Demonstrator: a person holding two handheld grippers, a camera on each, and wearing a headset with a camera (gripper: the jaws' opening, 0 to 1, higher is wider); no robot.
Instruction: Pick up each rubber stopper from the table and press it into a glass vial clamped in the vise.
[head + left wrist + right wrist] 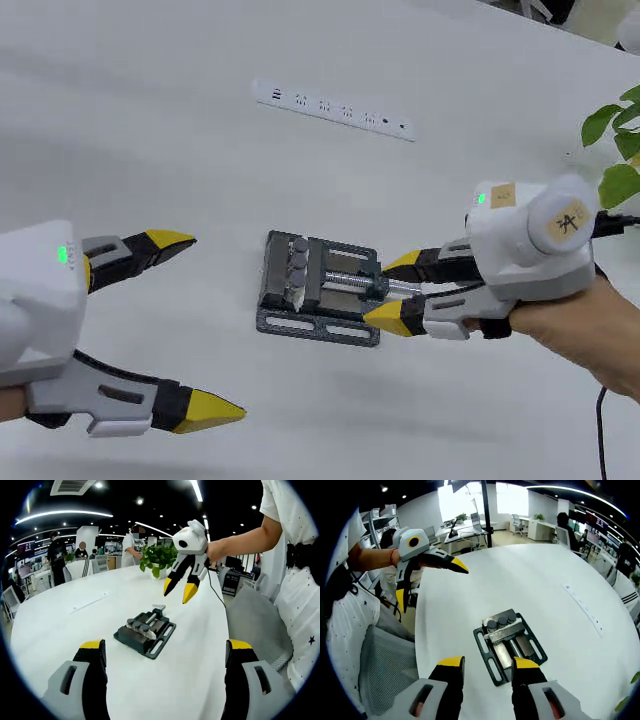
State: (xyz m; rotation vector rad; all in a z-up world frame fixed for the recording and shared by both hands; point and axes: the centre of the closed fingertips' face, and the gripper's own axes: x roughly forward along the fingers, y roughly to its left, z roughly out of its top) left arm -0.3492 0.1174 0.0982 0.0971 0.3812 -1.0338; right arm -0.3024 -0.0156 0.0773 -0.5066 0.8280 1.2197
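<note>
The right gripper (392,292) is held released: its two yellow-tipped jaws are parted by a moderate gap and nothing is gripped between them. It is carried in a hand (560,325), and in the left gripper view it is seen raised in the air above the table (150,120).

Just ahead of and below its tips the vise (318,322) is set flat on the table, with the screw end turned toward these tips. At the vise's far end from the right gripper, three grey rubber stoppers (298,262) are lined up in a row between the clamping faces. What they are seated in is too small to be made out.

Beyond the vise, facing the right gripper and well apart from it, the left gripper (195,325) is held with its jaws spread wide and nothing between them.

Off to the right of the right gripper's line of sight, a white power strip (333,110) is laid on the table, well apart from the vise. Behind the right gripper, green leaves of a plant (615,150) are seen at the table's edge.
</note>
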